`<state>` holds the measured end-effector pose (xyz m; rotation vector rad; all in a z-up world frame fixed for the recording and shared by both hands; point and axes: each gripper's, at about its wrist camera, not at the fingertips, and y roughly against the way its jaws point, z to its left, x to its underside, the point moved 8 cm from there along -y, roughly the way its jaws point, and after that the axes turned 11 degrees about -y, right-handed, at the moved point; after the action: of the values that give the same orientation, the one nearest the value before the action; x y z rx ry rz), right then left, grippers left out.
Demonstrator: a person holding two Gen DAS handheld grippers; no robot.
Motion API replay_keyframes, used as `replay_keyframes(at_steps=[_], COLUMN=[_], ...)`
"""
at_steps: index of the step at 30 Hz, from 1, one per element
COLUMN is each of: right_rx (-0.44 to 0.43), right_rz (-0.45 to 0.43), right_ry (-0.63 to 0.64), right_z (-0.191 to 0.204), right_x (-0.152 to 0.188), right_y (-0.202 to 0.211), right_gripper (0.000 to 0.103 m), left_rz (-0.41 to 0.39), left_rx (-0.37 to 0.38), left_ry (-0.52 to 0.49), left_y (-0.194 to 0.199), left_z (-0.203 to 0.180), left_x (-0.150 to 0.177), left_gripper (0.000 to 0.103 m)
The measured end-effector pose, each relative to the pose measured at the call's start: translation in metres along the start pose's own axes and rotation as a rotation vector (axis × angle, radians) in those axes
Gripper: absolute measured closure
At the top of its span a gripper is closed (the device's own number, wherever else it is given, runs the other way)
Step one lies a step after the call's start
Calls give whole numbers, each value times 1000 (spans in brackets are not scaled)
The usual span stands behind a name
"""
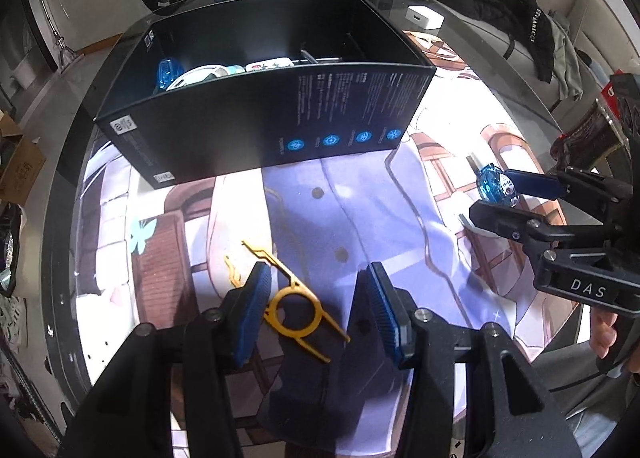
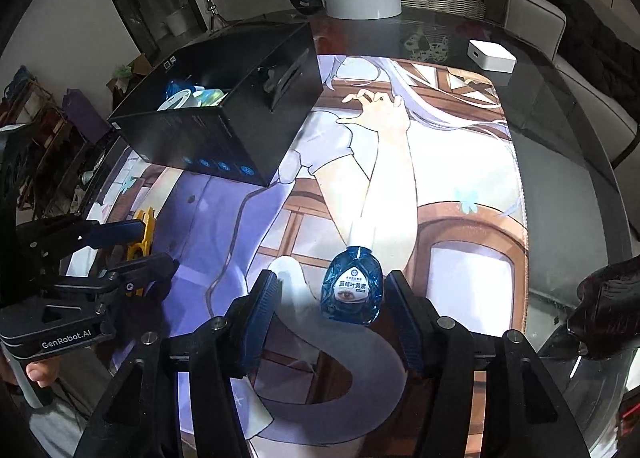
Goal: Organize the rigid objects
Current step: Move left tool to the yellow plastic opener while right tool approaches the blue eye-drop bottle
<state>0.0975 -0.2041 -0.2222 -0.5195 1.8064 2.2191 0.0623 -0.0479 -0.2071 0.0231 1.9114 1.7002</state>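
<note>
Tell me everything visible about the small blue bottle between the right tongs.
The small blue bottle is clear blue faceted plastic with a white label showing an eye and Chinese text. It lies on the printed mat, cap end away from the camera, between the open right tongs; whether the right pad touches it is unclear.

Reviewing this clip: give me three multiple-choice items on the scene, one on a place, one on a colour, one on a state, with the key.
1. Where does the blue bottle lie?
A. in the box
B. on the mat between the right gripper's jaws
C. on bare glass

2. What colour is the plastic tool at the left gripper?
A. yellow
B. red
C. green

3. How is the black box?
A. lidded
B. flattened
C. open-topped, with items inside

Key: 1 B, it lies between the open jaws; 2 A, seen in both views; 3 C, contents show.
</note>
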Motion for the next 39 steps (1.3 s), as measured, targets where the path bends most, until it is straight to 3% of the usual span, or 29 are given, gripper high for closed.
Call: replay_keyframes(at_steps=[4,9,20,32,39], right_rx=[-7,-2,5,-9,-14], right_rz=[3,-2,-6,-3,-9], right_ry=[18,49,65,91,71], right_z=[11,23,30,31,25], right_x=[1,2,2,7,1], right_y=[-2,-5,-8,-5,-6], right_gripper=[45,45,45,45,44], left_rz=[-2,-67,22,10,-2], left_rx=[-7,-33,9,-11,-5], left_ry=[9,-10,23,-49,-11], left_y=[5,25,13,-4,-5], left_z=[7,17,25,-3,7], left_x=[7,1,25,-5,-11], left_gripper=[54,52,47,46,45])
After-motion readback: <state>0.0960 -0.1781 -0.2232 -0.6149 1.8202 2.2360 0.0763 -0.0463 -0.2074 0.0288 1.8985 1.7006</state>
